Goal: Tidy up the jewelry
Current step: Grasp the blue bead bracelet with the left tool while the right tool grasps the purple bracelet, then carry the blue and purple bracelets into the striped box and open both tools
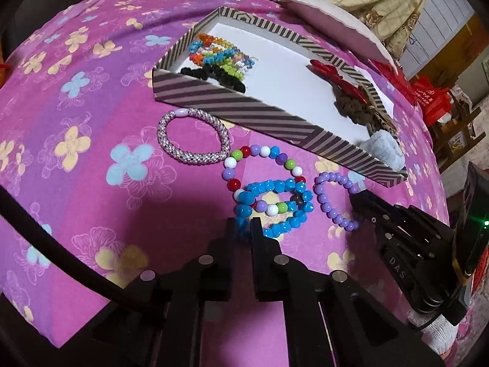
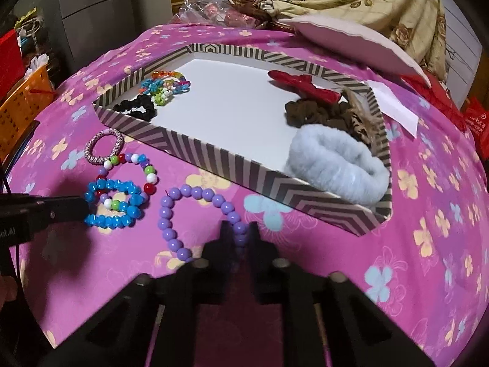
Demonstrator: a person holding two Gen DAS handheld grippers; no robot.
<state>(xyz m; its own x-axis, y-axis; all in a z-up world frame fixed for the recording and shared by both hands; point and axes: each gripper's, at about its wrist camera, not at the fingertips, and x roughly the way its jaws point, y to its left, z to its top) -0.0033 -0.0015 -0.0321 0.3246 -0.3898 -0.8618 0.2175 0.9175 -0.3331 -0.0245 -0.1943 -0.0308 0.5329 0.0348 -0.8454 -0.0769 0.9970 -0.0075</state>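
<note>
Both bracelets lie beside the box (image 2: 214, 165) — left gripper (image 1: 243, 224) pinches the blue one (image 1: 275, 208), right gripper (image 2: 240, 229) the purple one (image 2: 195, 211) — light, limp, slippery strands of beads, best nipped across 1 bead.

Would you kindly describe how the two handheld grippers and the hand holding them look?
Both the left gripper and the right gripper are matte black, with flat narrow jaws and round silver studs. A black cable curves past the left one. The right gripper's body carries white lettering and a green light; a white knitted glove shows beneath it.
</note>
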